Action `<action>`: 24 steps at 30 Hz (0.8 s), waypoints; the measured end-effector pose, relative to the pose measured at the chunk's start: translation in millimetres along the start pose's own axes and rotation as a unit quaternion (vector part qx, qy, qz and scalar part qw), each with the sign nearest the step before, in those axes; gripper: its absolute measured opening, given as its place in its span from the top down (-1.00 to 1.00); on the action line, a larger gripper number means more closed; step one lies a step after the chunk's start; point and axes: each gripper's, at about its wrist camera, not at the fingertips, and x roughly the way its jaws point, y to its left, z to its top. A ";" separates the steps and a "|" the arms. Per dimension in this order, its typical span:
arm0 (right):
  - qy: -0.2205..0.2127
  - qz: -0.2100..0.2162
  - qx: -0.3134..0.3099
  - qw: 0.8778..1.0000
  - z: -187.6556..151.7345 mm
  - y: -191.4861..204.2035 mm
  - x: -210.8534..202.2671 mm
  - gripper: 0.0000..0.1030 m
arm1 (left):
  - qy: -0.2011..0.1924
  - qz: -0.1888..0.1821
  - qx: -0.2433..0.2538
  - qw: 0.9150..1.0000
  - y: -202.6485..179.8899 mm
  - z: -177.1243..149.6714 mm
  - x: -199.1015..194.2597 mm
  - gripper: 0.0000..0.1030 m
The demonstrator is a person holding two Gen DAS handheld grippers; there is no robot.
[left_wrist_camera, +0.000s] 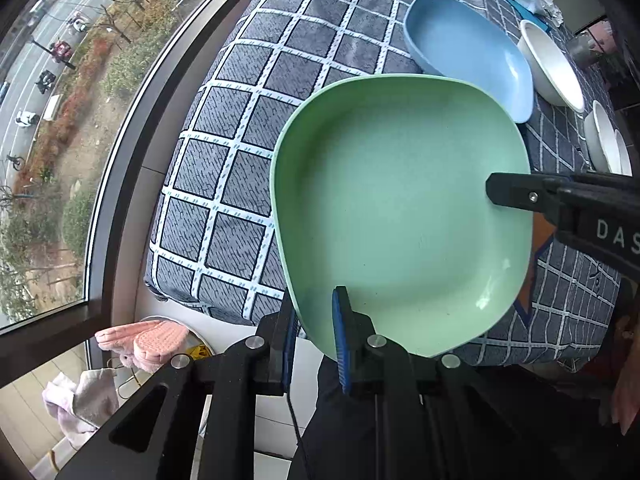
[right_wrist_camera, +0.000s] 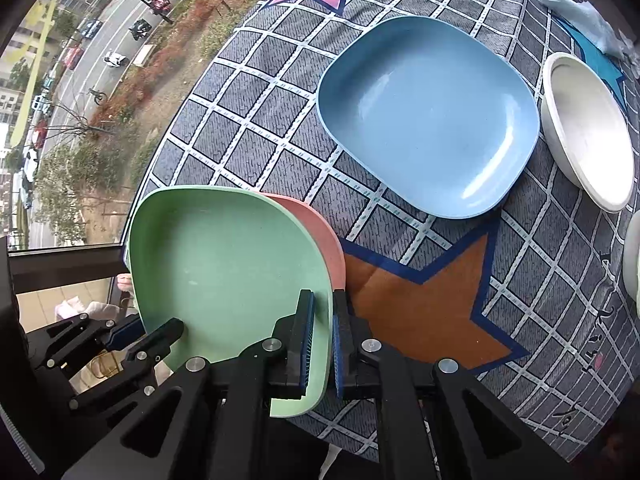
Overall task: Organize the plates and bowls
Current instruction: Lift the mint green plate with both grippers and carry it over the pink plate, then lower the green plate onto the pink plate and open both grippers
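My left gripper [left_wrist_camera: 316,344] and right gripper [right_wrist_camera: 322,344] are both clenched on the green plate's [right_wrist_camera: 224,272] rim, at neighbouring edges. It hangs over the near corner of the table, above a pink plate [right_wrist_camera: 320,232] on the grey checked tablecloth [right_wrist_camera: 256,128]. Beyond lie the blue plate [right_wrist_camera: 428,116] and a white bowl [right_wrist_camera: 588,128], with open cloth leftward up to the window [left_wrist_camera: 60,80].

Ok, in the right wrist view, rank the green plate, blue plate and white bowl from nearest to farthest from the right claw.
1. Green plate: its rim is pinched in the right claw, lower left.
2. Blue plate: on the cloth, up and to the right.
3. White bowl: beyond the blue plate, at the far right edge.
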 end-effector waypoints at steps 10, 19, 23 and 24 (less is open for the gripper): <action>-0.028 0.016 0.084 0.996 -3.3 -36.6 -22.2 -0.61 | -0.011 -0.004 -0.033 0.999 17.6 5.7 -2.1 0.30; -0.047 0.012 0.154 0.987 -24.0 -91.8 -49.3 -0.61 | -0.041 -0.039 0.007 0.998 -12.9 44.0 -29.0 0.02; -0.073 0.038 0.236 0.968 -22.4 -126.9 -60.0 -0.61 | -0.057 -0.064 0.024 0.996 -32.1 84.8 -48.2 -0.41; -0.079 0.048 0.254 0.963 -21.9 -135.0 -64.4 -0.61 | -0.064 -0.070 0.031 0.995 -37.1 95.0 -52.7 -0.42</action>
